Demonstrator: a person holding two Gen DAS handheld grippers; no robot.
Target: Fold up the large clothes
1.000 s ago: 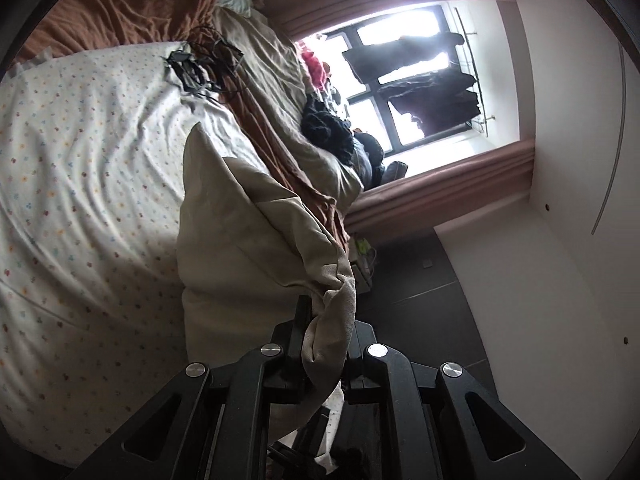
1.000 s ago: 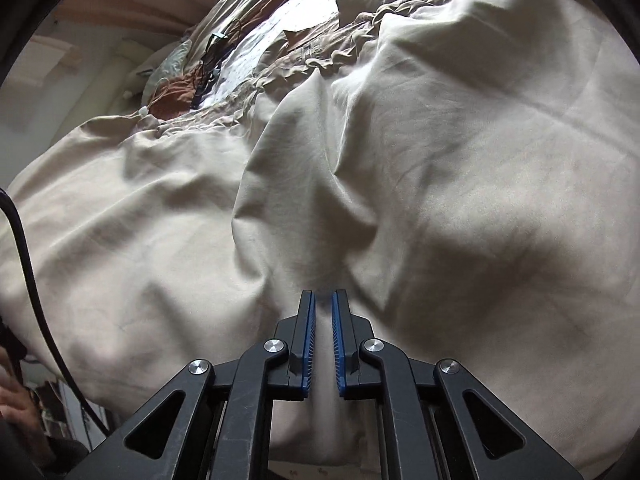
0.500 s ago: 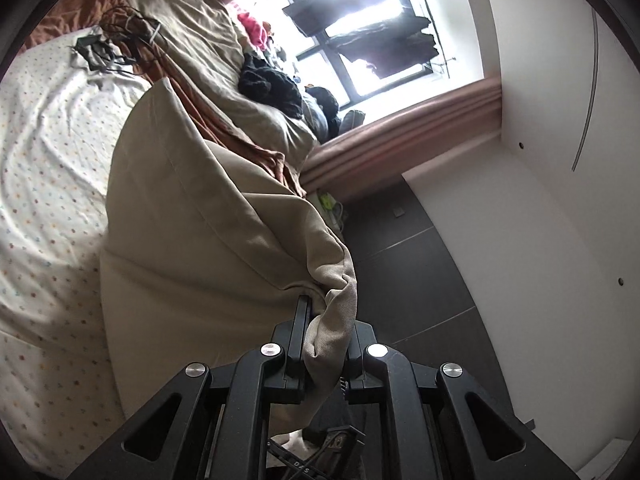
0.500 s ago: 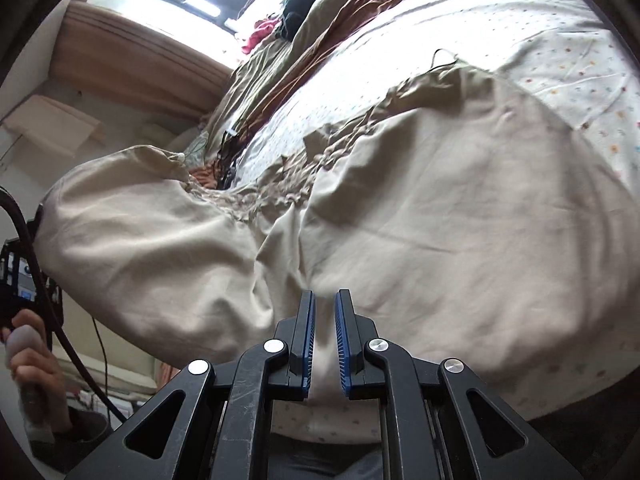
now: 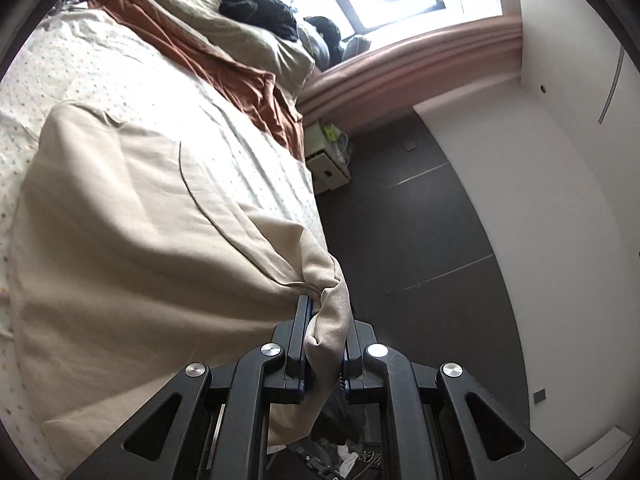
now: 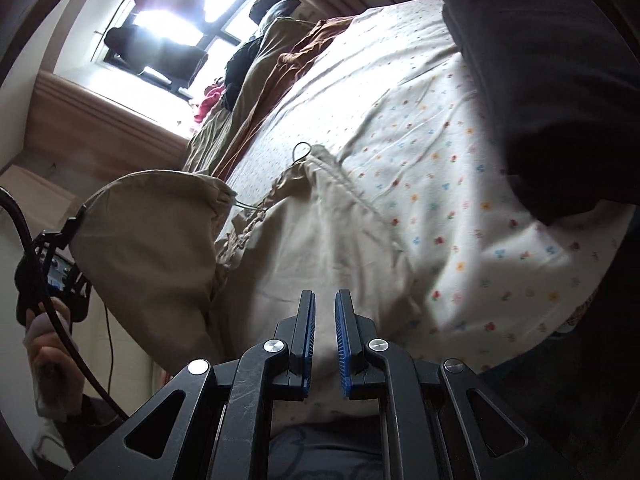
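Left wrist: your left gripper [image 5: 324,332] pinches beige garment [image 5: 140,216] bunch | right gripper [image 6: 325,320] jaws narrowly apart, empty | soft, limp; take hold at hem corners near bed [image 6: 440,160] edge.

Both wrist views close over the bed [image 5: 100,60], tilted, facing the window [image 6: 160,20], sharing both.

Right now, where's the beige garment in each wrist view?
Left wrist: beige garment fills the left and centre, its bunched edge pinched in the left gripper.
Right wrist: it lies centre-left, ahead of the right gripper.
Shared landmark: brown cloth near the window.
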